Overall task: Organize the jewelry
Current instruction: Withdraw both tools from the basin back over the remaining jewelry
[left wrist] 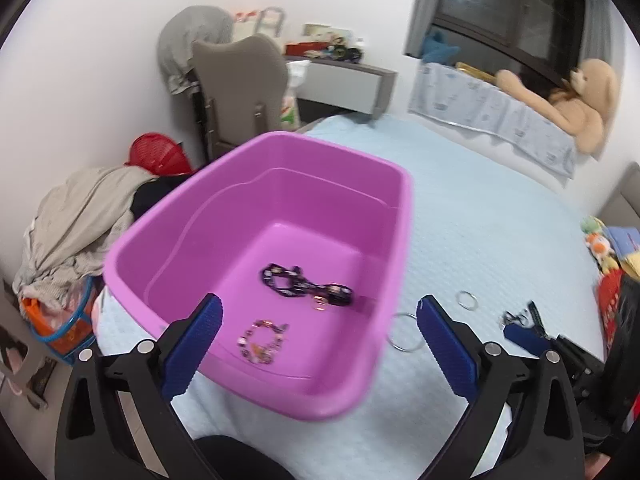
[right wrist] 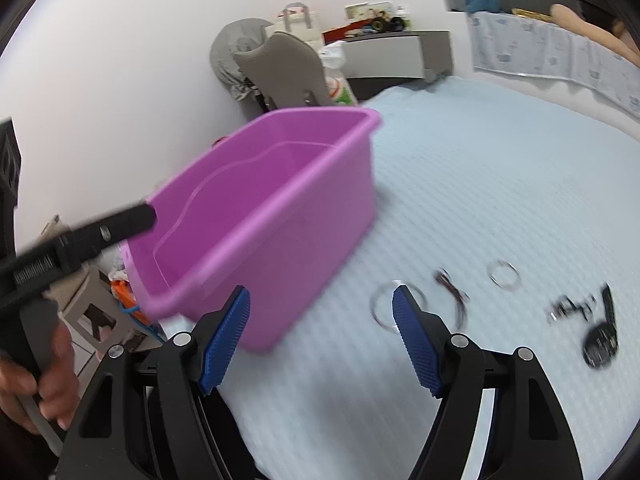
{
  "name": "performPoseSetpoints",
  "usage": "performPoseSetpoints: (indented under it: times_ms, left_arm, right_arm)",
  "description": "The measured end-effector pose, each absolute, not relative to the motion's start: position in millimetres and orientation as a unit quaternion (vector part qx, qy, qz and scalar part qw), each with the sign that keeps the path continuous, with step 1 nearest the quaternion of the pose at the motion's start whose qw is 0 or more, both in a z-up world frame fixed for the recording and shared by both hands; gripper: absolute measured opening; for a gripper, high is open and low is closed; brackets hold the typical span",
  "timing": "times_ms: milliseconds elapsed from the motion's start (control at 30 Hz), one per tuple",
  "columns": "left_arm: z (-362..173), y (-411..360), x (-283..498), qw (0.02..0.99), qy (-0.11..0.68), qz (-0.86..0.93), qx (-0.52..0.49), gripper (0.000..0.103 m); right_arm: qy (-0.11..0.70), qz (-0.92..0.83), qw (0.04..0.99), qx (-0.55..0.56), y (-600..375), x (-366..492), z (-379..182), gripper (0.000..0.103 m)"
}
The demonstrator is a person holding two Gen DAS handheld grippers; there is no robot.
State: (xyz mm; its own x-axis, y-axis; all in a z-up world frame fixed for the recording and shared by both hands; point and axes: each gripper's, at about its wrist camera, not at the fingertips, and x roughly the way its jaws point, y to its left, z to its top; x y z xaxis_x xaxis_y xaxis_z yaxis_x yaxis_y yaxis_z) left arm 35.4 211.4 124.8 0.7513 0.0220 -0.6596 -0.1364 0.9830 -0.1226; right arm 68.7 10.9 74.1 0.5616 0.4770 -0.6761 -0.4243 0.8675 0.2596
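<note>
A purple plastic tub [left wrist: 192, 240] sits on the light blue bed; it also shows in the right wrist view [right wrist: 312, 216]. Inside it lie a dark beaded necklace [left wrist: 304, 282] and a pinkish bead bracelet [left wrist: 262, 340]. My left gripper [left wrist: 320, 314] is open and empty above the tub's near rim. My right gripper [right wrist: 320, 300] is open and empty above the bed, just right of the tub. On the bed lie a large silver ring [right wrist: 382, 308], a smaller ring [right wrist: 505, 275], a dark bracelet [right wrist: 454, 292], a chain [right wrist: 570, 306] and a black piece [right wrist: 600, 346].
The left gripper's body [right wrist: 80, 240] and the hand holding it show at the left of the right wrist view. A chair [left wrist: 240, 80], a clothes pile [left wrist: 80, 220] and a red basket [left wrist: 158, 154] stand beside the bed. A teddy bear [left wrist: 580, 100] sits at the far side.
</note>
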Motion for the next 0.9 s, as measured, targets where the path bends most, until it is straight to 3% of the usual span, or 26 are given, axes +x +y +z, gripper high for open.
performPoseSetpoints:
  times_ms: [433,900]
  left_arm:
    - [92,126,10,0.933,0.354,-0.022,-0.055,0.097]
    - [23,75,29,0.912,0.405,-0.044,-0.045,0.097]
  right_arm:
    - [0.413,0.15,0.897,0.057,-113,-8,27,0.071]
    - [0.422,0.089,0.9,0.071,-159,-20,-10,0.071]
